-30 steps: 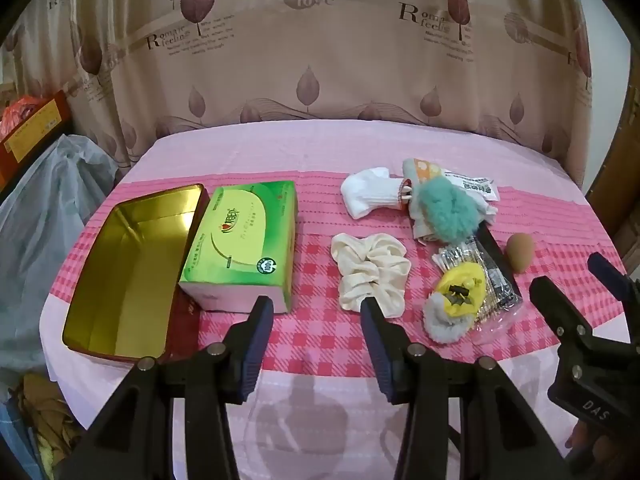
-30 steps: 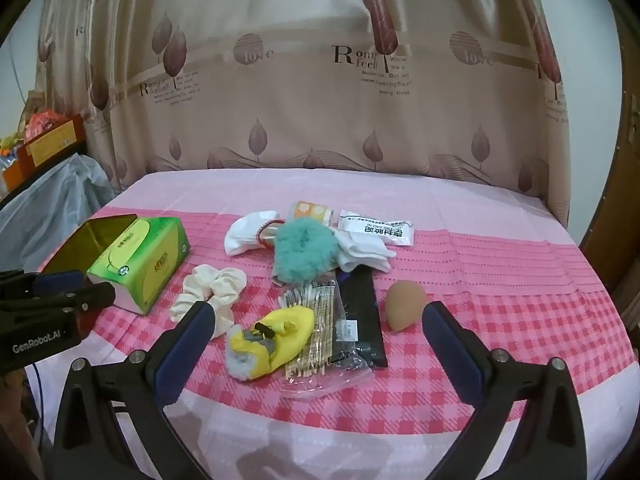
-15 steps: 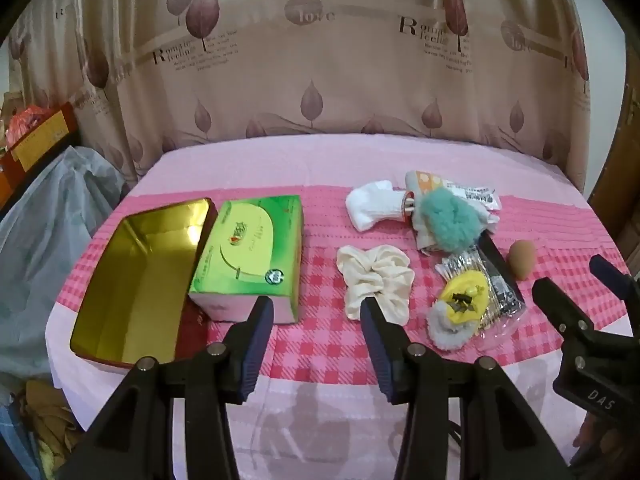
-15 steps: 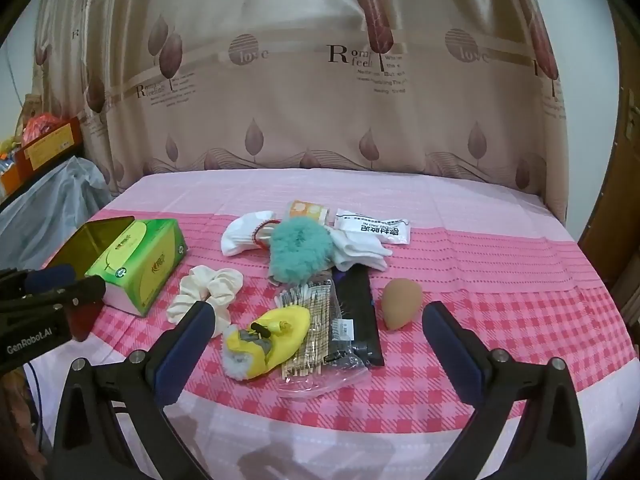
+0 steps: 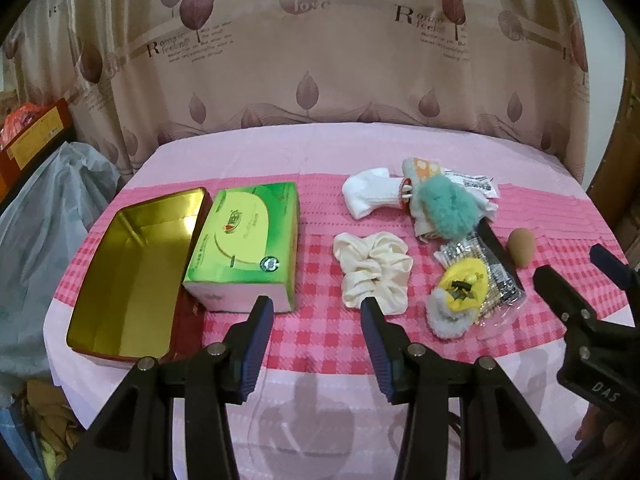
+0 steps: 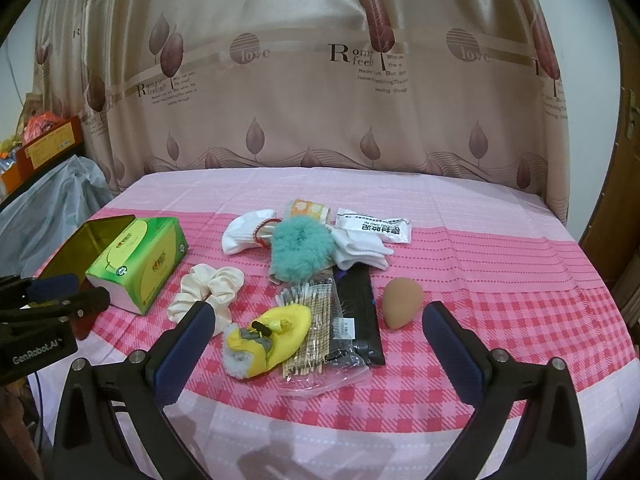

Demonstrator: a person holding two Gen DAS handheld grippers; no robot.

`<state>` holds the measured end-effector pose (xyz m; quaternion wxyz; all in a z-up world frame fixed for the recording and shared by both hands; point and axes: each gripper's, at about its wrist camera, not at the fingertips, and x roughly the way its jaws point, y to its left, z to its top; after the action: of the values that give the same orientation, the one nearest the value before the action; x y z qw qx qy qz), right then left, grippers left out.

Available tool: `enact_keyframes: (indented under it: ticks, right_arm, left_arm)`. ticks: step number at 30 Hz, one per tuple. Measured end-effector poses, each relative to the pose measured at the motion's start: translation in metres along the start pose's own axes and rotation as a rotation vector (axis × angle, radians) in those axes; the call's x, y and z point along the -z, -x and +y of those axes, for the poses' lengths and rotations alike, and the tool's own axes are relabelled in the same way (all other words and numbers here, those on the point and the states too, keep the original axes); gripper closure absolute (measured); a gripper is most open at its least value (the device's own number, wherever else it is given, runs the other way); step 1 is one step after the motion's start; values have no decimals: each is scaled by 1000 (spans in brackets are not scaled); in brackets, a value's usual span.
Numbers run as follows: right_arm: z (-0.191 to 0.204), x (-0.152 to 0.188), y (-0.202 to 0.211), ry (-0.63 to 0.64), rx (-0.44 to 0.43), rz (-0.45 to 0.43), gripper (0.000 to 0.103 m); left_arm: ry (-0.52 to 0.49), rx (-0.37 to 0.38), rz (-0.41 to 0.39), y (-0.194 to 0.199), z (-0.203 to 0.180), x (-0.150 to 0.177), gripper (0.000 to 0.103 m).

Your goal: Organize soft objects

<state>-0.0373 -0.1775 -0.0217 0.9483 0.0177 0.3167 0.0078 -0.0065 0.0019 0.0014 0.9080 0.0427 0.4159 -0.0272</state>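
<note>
Both grippers [image 5: 316,320] [image 6: 316,338] agape (and empty)

Glossy metal tin [image 5: 132,280], fluffy pompom [image 5: 448,210]

In the right wrist view, the open gold-lined metal tin [image 6: 105,227] near the counter's left edge is mostly hidden behind the green cardboard tissue box [image 6: 138,262]. The fluffy teal pompom [image 6: 300,254] covers part of the folded white socks [image 6: 360,250] and the foot of the orange-and-white patterned packet [image 6: 306,211]. The small print on the white sachet [image 6: 374,230] is too small to read. The yellow plush slipper [image 5: 464,294] overlaps the clear bag of cotton swabs [image 5: 498,300].
</note>
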Motion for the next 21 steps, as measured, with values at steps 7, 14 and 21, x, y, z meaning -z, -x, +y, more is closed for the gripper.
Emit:
enact_keyframes:
  ticks: [7,14,21]
  right_arm:
    - [0,1,0,-1,-2,0,0]
    - [-1,0,0,-2,1,3,0]
    - [-2,1,-1,-4,-1,5,0]
  left_arm:
    - [27,-15,22,-5,5,2,57]
    - [31,-22,40,-8,6,3,57]
    - [29,-25,45,-9,7,3,57]
